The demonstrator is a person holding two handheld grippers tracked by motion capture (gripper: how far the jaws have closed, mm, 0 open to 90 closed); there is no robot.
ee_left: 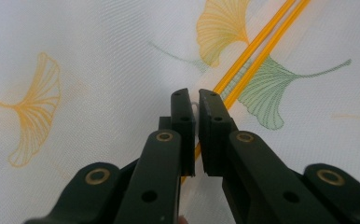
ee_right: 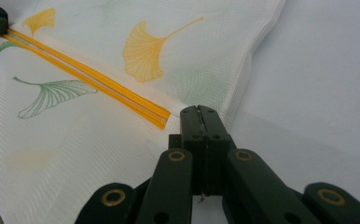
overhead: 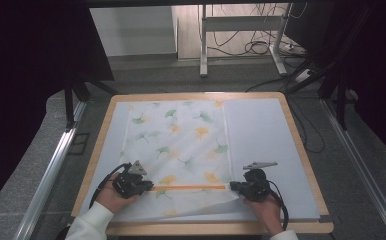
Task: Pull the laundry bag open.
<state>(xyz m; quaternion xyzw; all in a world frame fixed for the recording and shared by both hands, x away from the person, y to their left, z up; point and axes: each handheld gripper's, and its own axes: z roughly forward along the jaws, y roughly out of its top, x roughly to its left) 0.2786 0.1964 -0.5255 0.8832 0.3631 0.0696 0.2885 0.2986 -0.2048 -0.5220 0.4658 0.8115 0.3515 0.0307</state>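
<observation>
A white translucent cloth printed with yellow and green ginkgo leaves [overhead: 181, 145] lies spread over the centre-left of a pale grey mat [overhead: 266, 135] on the wood-edged tabletop [overhead: 301, 145]. An orange double stripe [overhead: 188, 187] runs across the cloth low in the high view, from one gripper to the other. The cloth's bottom right corner is lifted and creased.

The left gripper [overhead: 141, 186], at lower left, sits at the stripe's left end; in the left gripper view its jaws stand slightly apart with a thin fold of cloth beside the stripe [ee_left: 257, 44] between them, so I cannot tell whether they grip it. The right gripper [overhead: 237, 186], at lower right, has its jaws pressed together on the cloth's edge [ee_right: 243, 84] at the stripe's right end [ee_right: 162, 115]
</observation>
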